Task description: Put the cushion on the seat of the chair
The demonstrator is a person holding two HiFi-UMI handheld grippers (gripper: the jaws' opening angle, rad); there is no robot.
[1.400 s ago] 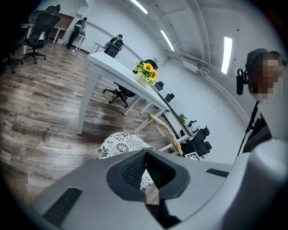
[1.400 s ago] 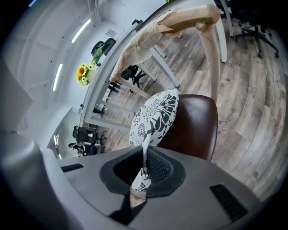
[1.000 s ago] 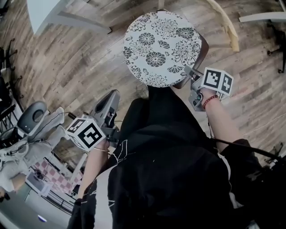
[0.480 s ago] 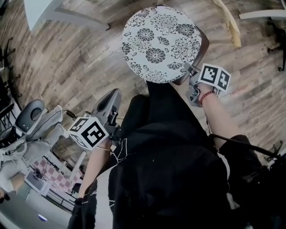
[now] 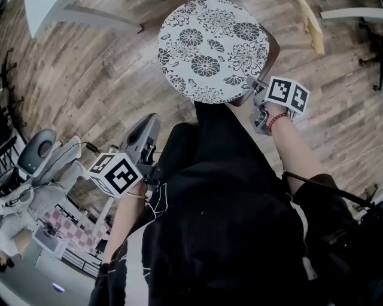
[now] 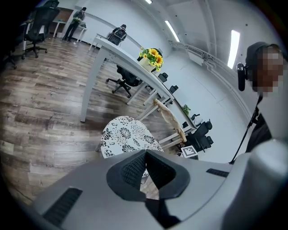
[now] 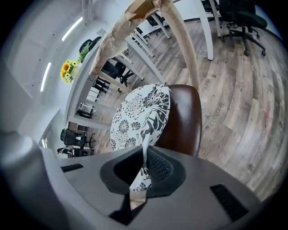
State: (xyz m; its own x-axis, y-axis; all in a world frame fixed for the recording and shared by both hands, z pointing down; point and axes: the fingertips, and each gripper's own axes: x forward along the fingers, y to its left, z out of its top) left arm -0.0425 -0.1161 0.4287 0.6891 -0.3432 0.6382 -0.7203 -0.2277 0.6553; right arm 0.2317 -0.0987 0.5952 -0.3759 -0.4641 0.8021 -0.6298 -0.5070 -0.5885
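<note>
The round cushion [image 5: 209, 51], white with black flowers, hangs tilted over the brown chair seat [image 5: 273, 52]. My right gripper [image 5: 251, 85] is shut on its near right rim. In the right gripper view the cushion [image 7: 135, 117] runs between the jaws of the right gripper [image 7: 145, 153] and leans over the brown chair seat [image 7: 182, 119]. My left gripper [image 5: 151, 121] hangs lower left, well apart from the cushion. Its jaws meet at the tip of the left gripper [image 6: 145, 152], nothing between them. The cushion [image 6: 123, 137] lies beyond it.
The chair's wrapped wooden back [image 7: 135, 22] rises behind the seat. A white table leg [image 5: 78, 18] stands at the upper left, and the long white desk [image 6: 121, 54] carries sunflowers [image 6: 150, 56]. Grey equipment [image 5: 36, 155] sits at the left on the plank floor.
The cushion and my right gripper have sunk toward the seat, drifting up and left in the head view. My left gripper has dropped slightly.
</note>
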